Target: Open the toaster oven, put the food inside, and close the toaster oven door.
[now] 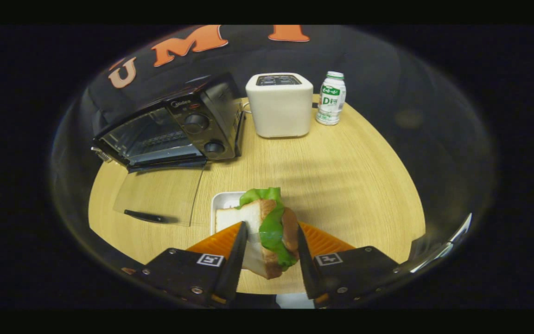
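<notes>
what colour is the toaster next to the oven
The toaster is cream white with a dark slotted top, clearest in the gripper view.

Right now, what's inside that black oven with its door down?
Through the toaster oven's open front a wire rack shows, no food visible on it. The gripper holds the sandwich out here.

Toaster point(280, 105) between toaster oven point(174, 130) and bottle point(331, 98).

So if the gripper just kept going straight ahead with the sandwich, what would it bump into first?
Probably the white toaster at the table's far side. The gripper, shut on the sandwich, points roughly at it over bare table; depth is uncertain.
</notes>
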